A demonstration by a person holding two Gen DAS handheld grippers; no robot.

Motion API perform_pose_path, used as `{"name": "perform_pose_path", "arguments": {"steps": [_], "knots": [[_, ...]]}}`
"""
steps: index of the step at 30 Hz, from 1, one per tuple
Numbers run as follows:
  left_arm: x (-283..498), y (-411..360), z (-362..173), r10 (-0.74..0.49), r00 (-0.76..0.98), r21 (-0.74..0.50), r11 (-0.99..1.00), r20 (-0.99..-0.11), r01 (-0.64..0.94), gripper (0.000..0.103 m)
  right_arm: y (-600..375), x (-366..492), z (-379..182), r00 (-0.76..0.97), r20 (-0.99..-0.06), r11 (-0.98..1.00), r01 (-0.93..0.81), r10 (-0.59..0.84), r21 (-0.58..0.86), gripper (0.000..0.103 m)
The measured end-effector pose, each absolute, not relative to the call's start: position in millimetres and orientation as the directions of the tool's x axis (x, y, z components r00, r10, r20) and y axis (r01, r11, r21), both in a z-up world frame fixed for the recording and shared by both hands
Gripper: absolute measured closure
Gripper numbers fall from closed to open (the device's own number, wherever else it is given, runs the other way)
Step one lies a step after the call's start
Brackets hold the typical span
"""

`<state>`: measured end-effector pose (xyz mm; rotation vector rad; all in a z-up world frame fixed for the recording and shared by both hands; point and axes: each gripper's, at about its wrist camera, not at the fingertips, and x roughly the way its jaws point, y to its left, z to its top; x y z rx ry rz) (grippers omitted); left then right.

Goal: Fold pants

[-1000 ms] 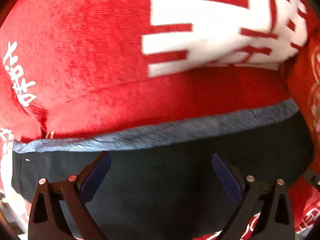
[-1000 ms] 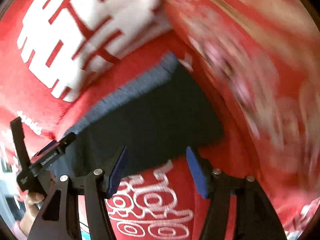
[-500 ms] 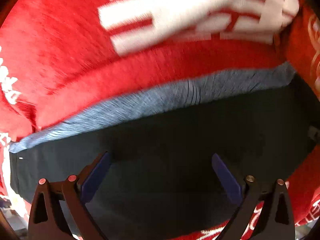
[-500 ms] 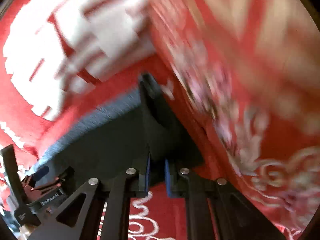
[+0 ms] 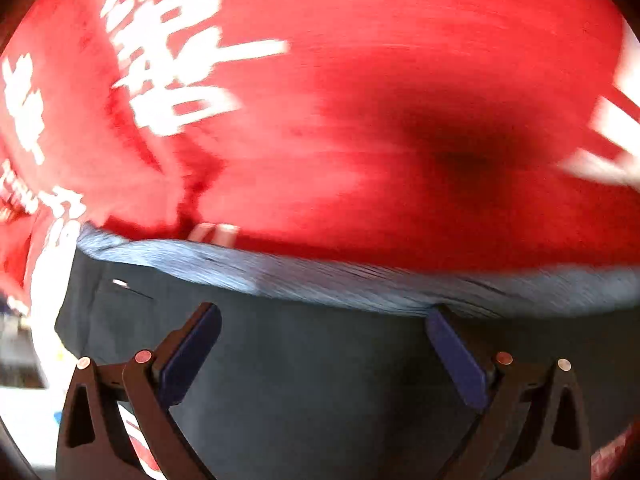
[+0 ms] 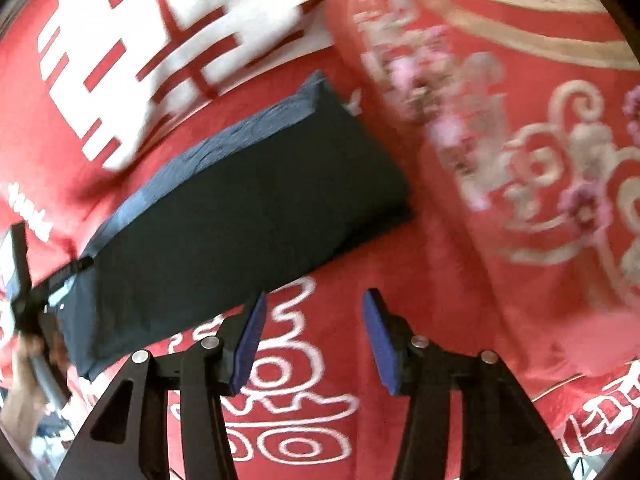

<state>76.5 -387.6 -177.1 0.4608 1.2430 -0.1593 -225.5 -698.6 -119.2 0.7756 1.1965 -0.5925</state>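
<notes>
Opening just now, right tongs [image 6: 312, 340] hold nothing beside pants [image 6: 240, 216].

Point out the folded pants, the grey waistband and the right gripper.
folded pants [image 6: 240, 216]: right wrist view, middle of the dark top panel.
grey waistband [image 5: 360, 280]: left wrist view, middle of the ribbed band's length.
right gripper [image 6: 312, 340]: right wrist view, open gap midway between its blue-padded fingertips.

Right claw [image 6: 314, 340], just reopened, empty beside folded pants [image 6: 240, 216]
</notes>
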Motion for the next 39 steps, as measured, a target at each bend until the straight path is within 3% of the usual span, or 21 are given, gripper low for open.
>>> {"name": "perform_pose_path", "arguments": {"steps": [3, 5, 9, 14, 19, 24, 30, 35, 37, 38, 39], "knots": [[89, -363, -192, 0.159, 0.322, 0.272, 0.899, -0.933, 0.342, 0.0, -678, -205, -122, 0.287, -0.958, 0.648, 0.726, 0.02, 0.231, 0.049], [80, -348, -195, 0.094, 0.325, 0.215, 0.908, -0.941, 0.359, 0.0, -660, -193, -121, 0.305, -0.951, 0.665, 0.701, 0.048, 0.258, 0.049], [74, -322, -181, 0.082, 0.282, 0.203, 0.878, -0.956, 0.433, 0.0, -619, -170, -118, 0.353, -0.925, 0.668, 0.655, 0.141, 0.352, 0.049], [76, -260, -152, 0.072, 0.351, 0.241, 0.85, -0.934, 0.468, 0.0, -552, -125, -129, 0.452, -0.818, 0.598, 0.563, 0.356, 0.571, 0.049], [95, -188, -189, 0.173, 0.278, 0.283, 0.858, -0.945, 0.429, 0.0, -479, -77, -166, 0.49, -0.689, 0.464, 0.512, 0.534, 0.723, 0.049], [84, -158, -204, 0.098, 0.26, 0.198, 0.899, -0.961, 0.392, 0.0, -442, -44, -203, 0.476, -0.675, 0.425, 0.533, 0.564, 0.731, 0.049], [86, -149, -211, 0.069, 0.263, 0.172, 0.902, -0.962, 0.395, 0.0, -440, -28, -211, 0.506, -0.688, 0.409, 0.56, 0.52, 0.721, 0.049], [88, -149, -213, 0.066, 0.262, 0.17, 0.902, -0.963, 0.397, 0.0, -451, -50, -220, 0.532, -0.659, 0.278, 0.625, 0.531, 0.729, 0.049], [95, -141, -218, 0.066, 0.257, 0.168, 0.902, -0.964, 0.398, 0.0, -455, -50, -216, 0.53, -0.677, 0.268, 0.65, 0.511, 0.711, 0.067], [96, -143, -217, 0.064, 0.256, 0.166, 0.901, -0.965, 0.4, 0.0, -458, -48, -212, 0.521, -0.697, 0.294, 0.654, 0.492, 0.697, 0.093], [94, -144, -215, 0.062, 0.255, 0.164, 0.901, -0.965, 0.403, 0.0, -461, -43, -204, 0.5, -0.722, 0.342, 0.651, 0.478, 0.678, 0.094]]}}
